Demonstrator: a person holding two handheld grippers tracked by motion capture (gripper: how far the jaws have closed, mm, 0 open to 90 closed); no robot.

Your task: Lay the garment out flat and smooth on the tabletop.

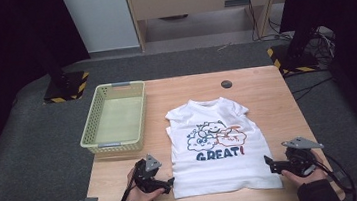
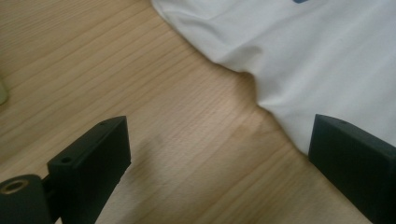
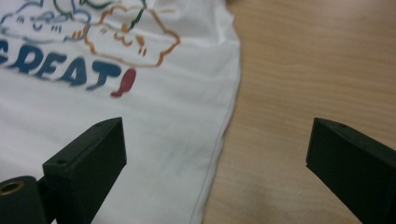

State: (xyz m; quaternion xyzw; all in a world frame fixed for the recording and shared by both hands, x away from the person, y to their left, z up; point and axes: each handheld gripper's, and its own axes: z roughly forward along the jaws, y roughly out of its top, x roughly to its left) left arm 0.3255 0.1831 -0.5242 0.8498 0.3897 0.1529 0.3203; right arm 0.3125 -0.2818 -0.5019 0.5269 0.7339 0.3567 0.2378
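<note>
A white T-shirt (image 1: 219, 146) printed with cartoon clouds and the word GREAT lies flat, face up, on the wooden table (image 1: 261, 92), its hem toward the near edge. My left gripper (image 1: 169, 184) rests at the shirt's near left corner, jaws open. In the left gripper view the shirt's edge (image 2: 299, 60) runs diagonally between the jaws over bare wood. My right gripper (image 1: 269, 163) sits at the shirt's near right side, also open. The right gripper view has the shirt's side seam (image 3: 224, 130) between the jaws, print (image 3: 70, 70) at the upper left. Nothing is held.
A pale green plastic basket (image 1: 115, 118) stands at the table's left, overhanging the edge. A small dark round disc (image 1: 226, 84) lies near the far edge. Grey carpet surrounds the table; black stands with hazard-striped bases (image 1: 67, 87) flank it.
</note>
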